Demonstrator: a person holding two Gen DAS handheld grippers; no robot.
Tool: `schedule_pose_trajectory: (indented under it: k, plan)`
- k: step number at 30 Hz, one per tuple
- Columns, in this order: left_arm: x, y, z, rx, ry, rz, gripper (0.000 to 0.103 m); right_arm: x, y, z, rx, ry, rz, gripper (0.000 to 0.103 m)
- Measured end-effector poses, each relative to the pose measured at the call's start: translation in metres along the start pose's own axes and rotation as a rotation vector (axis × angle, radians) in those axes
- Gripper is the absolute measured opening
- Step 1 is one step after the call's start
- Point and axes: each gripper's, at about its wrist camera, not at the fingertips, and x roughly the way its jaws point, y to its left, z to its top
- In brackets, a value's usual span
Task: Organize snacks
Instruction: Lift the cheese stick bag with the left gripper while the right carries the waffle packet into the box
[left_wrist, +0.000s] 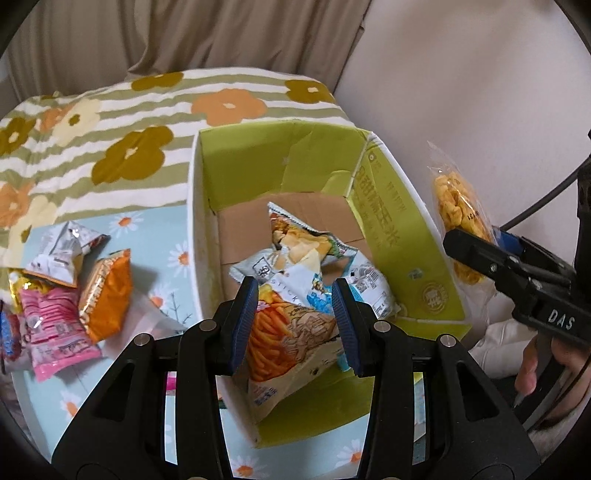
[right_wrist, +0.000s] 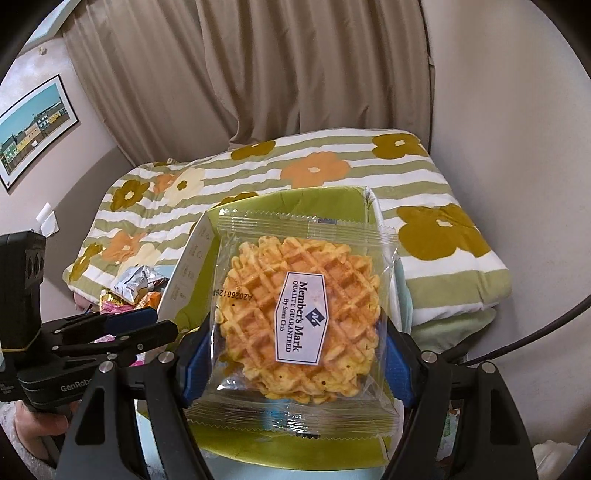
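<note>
A green-lined cardboard box (left_wrist: 399, 221) holds several snack bags, among them an orange sticks bag (left_wrist: 280, 332) and a chip bag (left_wrist: 299, 243). My left gripper (left_wrist: 293, 325) is open and empty, hovering over the box's near side. My right gripper (right_wrist: 295, 354) is shut on a clear-wrapped waffle (right_wrist: 299, 314), held above the box (right_wrist: 295, 199). The waffle also shows edge-on in the left wrist view (left_wrist: 458, 210), right of the box. Loose snacks lie left of the box: an orange bag (left_wrist: 107, 295), a pink bag (left_wrist: 55, 328) and a silver bag (left_wrist: 62, 254).
The box and snacks sit on a light blue daisy-print table (left_wrist: 155, 236). A striped floral quilt (left_wrist: 110, 140) lies behind it, with beige curtains (right_wrist: 258, 74) beyond. A white wall is at the right. The left gripper's body (right_wrist: 74, 343) shows at the right wrist view's left.
</note>
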Motion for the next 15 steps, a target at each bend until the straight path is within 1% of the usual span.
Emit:
schedule_pose_trajectory:
  k: [4,5,6,7,8,10,12,13,14,15]
  plan:
    - [0.000,0.007,0.000,-0.005,0.008,-0.010,0.039,0.014,0.000,0.008,-0.016,0.035,-0.013,0.073]
    - [0.001,0.007,0.000,0.000,0.017,-0.009,0.046,0.018,0.001,0.008,-0.012,0.041,-0.011,0.073]
    - [0.001,0.007,-0.001,0.004,0.026,-0.005,0.055,0.022,0.001,0.009,-0.006,0.051,-0.002,0.073]
    - [0.001,0.008,-0.002,0.004,0.028,0.000,0.078,0.027,0.000,0.009,0.006,0.059,0.009,0.073]
    - [-0.002,0.010,-0.004,-0.002,0.012,0.002,0.086,0.032,-0.001,0.009,0.017,0.063,0.015,0.074]
    - [-0.005,0.013,-0.006,-0.011,-0.003,0.000,0.086,0.042,-0.002,0.009,0.019,0.082,0.008,0.075]
    - [-0.005,0.017,-0.008,-0.016,0.006,0.010,0.086,0.050,-0.002,0.008,0.012,0.083,-0.007,0.082]
    - [-0.004,0.019,-0.009,-0.020,0.013,0.013,0.086,0.051,-0.003,0.008,0.012,0.063,-0.027,0.091]
    - [-0.005,0.020,-0.010,-0.025,0.017,0.014,0.086,0.050,-0.004,0.007,0.013,0.052,-0.036,0.094]
    - [-0.005,0.021,-0.011,-0.029,0.016,0.018,0.086,0.045,-0.005,0.006,0.019,0.038,-0.036,0.094]
